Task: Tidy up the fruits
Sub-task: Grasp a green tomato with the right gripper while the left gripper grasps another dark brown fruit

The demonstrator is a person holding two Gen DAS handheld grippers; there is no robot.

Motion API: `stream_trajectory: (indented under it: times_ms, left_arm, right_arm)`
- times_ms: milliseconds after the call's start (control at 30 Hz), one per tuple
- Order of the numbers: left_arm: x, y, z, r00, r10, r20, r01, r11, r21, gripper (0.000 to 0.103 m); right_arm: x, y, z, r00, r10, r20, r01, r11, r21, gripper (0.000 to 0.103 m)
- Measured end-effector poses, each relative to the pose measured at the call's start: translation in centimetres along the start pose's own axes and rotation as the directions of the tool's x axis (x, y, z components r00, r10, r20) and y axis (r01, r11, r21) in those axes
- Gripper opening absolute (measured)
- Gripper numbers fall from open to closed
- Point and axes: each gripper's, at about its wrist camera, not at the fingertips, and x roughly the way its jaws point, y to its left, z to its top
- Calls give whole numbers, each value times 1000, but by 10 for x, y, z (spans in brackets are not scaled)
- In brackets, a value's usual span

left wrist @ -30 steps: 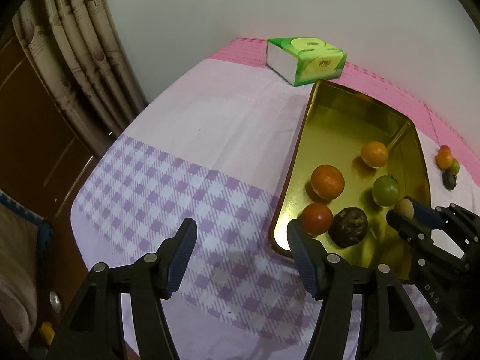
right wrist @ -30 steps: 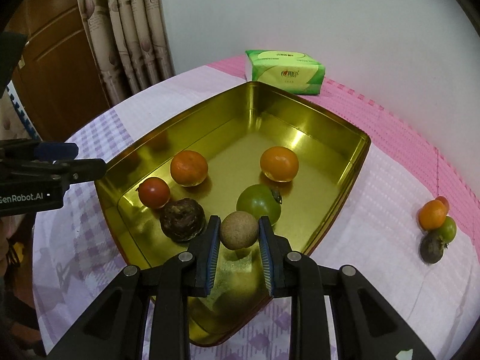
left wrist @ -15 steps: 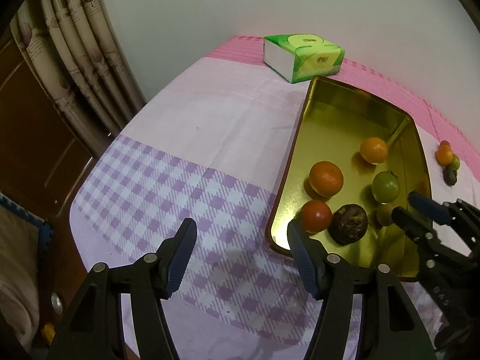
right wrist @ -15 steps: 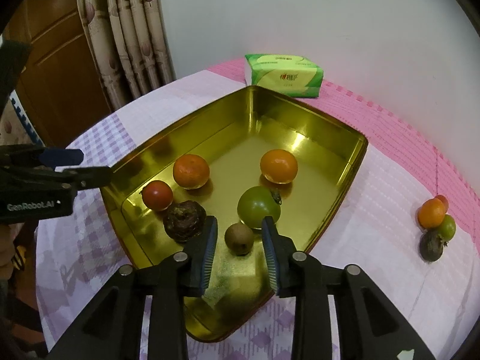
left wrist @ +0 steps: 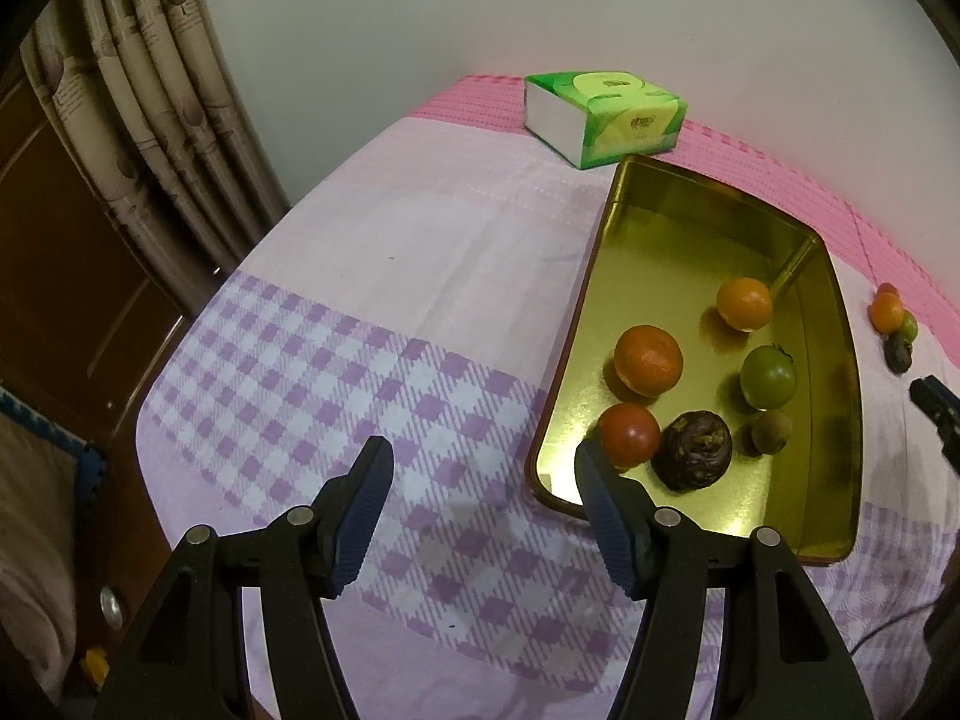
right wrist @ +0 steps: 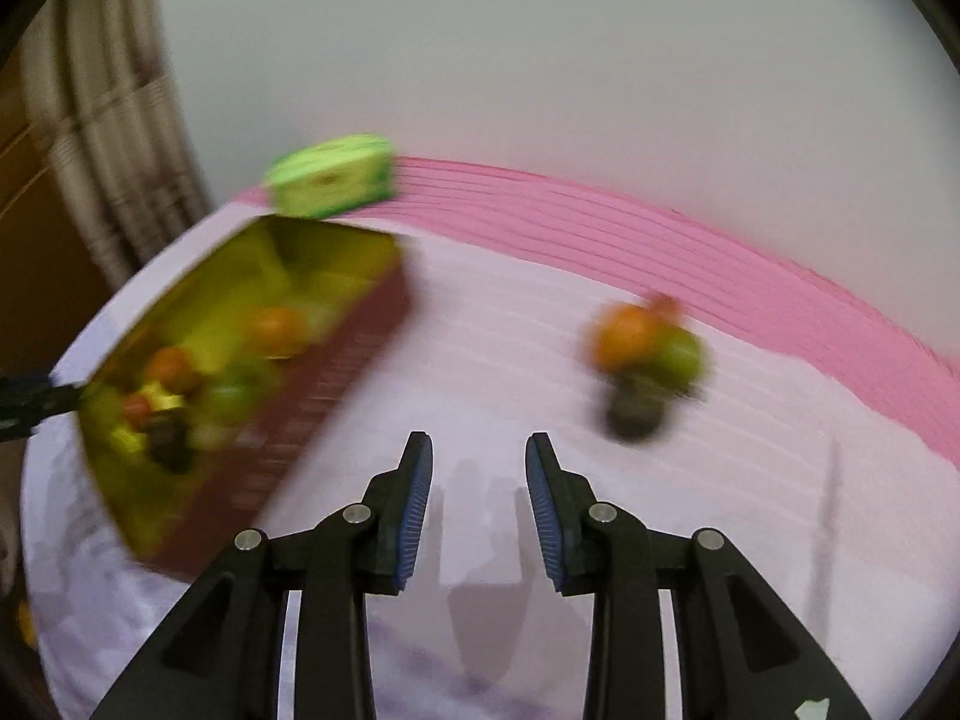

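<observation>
Beside the gold tray [left wrist: 843, 324], loose fruits [right wrist: 648, 354] look light, round, bruisable; the right hand-held gripper [right wrist: 478, 504], jaws parted and empty, should pinch one across its middle.

left gripper [left wrist: 483, 474] hangs over the purple checked tablecloth [left wrist: 336, 372] with its jaws apart and nothing between them, right finger just in front of the gold tray [left wrist: 831, 492]. tray holds two oranges, a red tomato [left wrist: 628, 435], a green tomato [left wrist: 768, 376], a dark wrinkly fruit [left wrist: 692, 450] and a small brown one [left wrist: 771, 432]. green tissue pack [left wrist: 603, 117] sits behind it.
</observation>
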Motion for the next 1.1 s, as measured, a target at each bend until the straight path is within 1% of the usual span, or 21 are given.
stream_trajectory:
  times_ms: [100,200,300,400,533,700,767,833,967,1033,1100]
  left_arm:
    - [-1,-3,-1,1000,-11,13,10,1000,8,64]
    - [-3,-8,-1,999,-27,31,26,999,20,64]
    - [-5,-14,1,998,-43,40,42,999,26,64]
    - [-9,-23,3,997,-54,52,52,998,42,64]
    - [-15,-40,9,996,-56,62,52,996,76,64]
    - [-25,-68,20,993,-95,76,86,990,116,65]
    - [-27,-84,26,990,-111,82,99,985,141,66]
    - [-28,-98,29,989,-124,86,109,980,165,67]
    - [-28,-136,34,982,-173,72,154,964,215,67]
    - [-28,-155,34,976,-204,71,182,955,234,67]
    - [-24,-179,34,969,-242,50,222,942,253,67]
  right_arm:
    - [6,-44,-2,998,-60,-5,61,994,87,30]
    - [13,-76,2,996,-86,-8,87,987,135,30]
    - [20,-93,9,996,-84,-11,85,986,146,30]
    - [30,-98,21,998,-59,-17,61,988,141,30]
    - [47,-95,32,999,-17,-37,20,995,96,31]
    - [55,-92,41,999,19,-39,-16,997,78,32]
    - [60,-93,43,998,32,-53,-28,997,78,34]
    - [64,-94,44,997,46,-59,-41,996,79,34]
    - [65,-97,44,996,69,-57,-64,994,86,32]
    - [61,-100,42,997,60,-50,-55,994,89,31]
    - [50,-106,36,1000,21,-20,-19,995,98,31]
